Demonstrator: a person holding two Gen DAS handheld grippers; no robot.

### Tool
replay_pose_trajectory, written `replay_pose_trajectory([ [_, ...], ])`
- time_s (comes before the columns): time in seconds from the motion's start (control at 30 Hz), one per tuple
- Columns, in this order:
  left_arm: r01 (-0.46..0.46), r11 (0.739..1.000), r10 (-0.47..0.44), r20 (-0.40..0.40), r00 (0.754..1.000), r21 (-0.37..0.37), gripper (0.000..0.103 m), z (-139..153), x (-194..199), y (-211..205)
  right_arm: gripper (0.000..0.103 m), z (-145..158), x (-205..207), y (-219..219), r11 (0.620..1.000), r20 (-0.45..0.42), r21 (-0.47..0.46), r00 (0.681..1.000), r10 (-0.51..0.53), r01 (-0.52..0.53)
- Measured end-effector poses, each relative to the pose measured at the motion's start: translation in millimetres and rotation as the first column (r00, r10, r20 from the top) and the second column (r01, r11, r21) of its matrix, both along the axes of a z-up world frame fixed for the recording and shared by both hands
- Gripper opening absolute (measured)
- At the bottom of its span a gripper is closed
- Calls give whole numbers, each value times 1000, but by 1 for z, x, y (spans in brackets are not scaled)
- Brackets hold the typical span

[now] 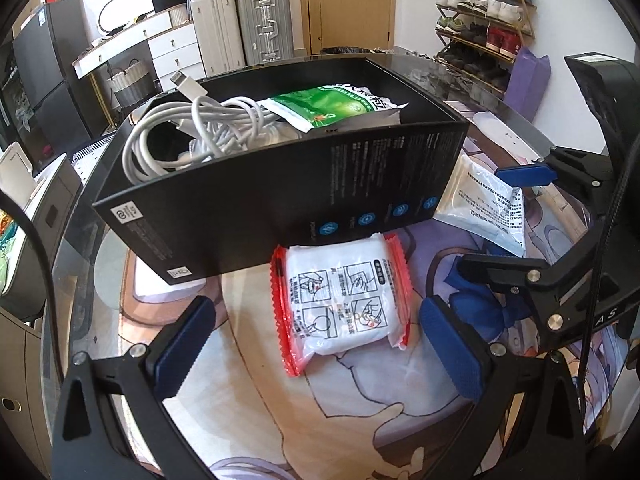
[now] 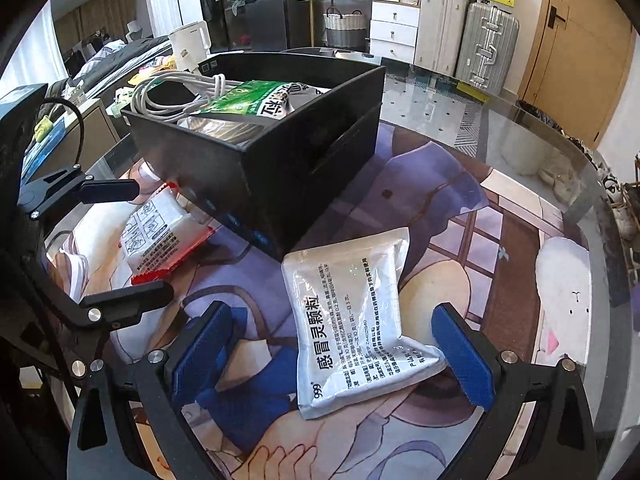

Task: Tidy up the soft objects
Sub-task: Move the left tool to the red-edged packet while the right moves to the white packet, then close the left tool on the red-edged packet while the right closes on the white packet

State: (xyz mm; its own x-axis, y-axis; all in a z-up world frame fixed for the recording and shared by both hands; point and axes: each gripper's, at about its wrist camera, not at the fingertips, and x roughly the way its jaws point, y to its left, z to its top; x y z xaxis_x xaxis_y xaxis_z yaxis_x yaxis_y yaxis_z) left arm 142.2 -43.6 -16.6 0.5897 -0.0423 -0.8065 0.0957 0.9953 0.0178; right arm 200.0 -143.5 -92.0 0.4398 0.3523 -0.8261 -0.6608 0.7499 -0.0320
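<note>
A black box (image 1: 280,184) (image 2: 272,160) stands on the glass table and holds a coiled white cable (image 1: 200,132) (image 2: 172,96) and a green-and-white sachet (image 1: 332,106) (image 2: 248,100). A red-edged white packet (image 1: 340,304) (image 2: 160,236) lies flat just in front of the box. My left gripper (image 1: 320,344) is open, its blue pads on either side of this packet. A silver-white medicine sachet (image 2: 356,320) (image 1: 480,204) lies by the box's corner. My right gripper (image 2: 336,356) is open around it, and it shows in the left wrist view (image 1: 484,248) too.
The table (image 2: 460,92) is round glass over a printed cartoon mat (image 2: 440,208). Beyond its edge stand suitcases (image 1: 240,24), a white drawer unit (image 1: 172,44), a shoe rack (image 1: 484,12) and a wooden door (image 1: 348,4).
</note>
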Motion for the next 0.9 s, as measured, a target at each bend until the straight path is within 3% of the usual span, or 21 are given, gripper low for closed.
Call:
replay_pose_trajectory([
  [0.17, 7, 1000, -7, -3, 1000, 3, 101, -1, 0, -1, 88, 1, -5, -1, 1000, 9, 7, 1000, 2, -2],
  [0.27, 10, 1000, -10, -2, 1000, 0, 95, -1, 0, -2, 79, 3, -7, -3, 1000, 13, 10, 1000, -1, 0],
  [0.47, 20, 1000, -20, 9, 1000, -22, 79, 1, -2, -1, 66, 7, -12, -7, 1000, 20, 17, 1000, -16, 16],
  [0.53, 24, 999, -23, 14, 1000, -31, 67, 1, -4, 0, 61, 8, -15, -9, 1000, 23, 18, 1000, -21, 21],
  [0.67, 29, 999, -28, 23, 999, -34, 60, 2, -5, 0, 48, 11, -18, -14, 999, 30, 24, 999, -36, 35],
  [0.9, 36, 999, -35, 30, 999, -38, 53, 4, -7, 4, 44, 12, -22, -19, 999, 40, 29, 998, -40, 39],
])
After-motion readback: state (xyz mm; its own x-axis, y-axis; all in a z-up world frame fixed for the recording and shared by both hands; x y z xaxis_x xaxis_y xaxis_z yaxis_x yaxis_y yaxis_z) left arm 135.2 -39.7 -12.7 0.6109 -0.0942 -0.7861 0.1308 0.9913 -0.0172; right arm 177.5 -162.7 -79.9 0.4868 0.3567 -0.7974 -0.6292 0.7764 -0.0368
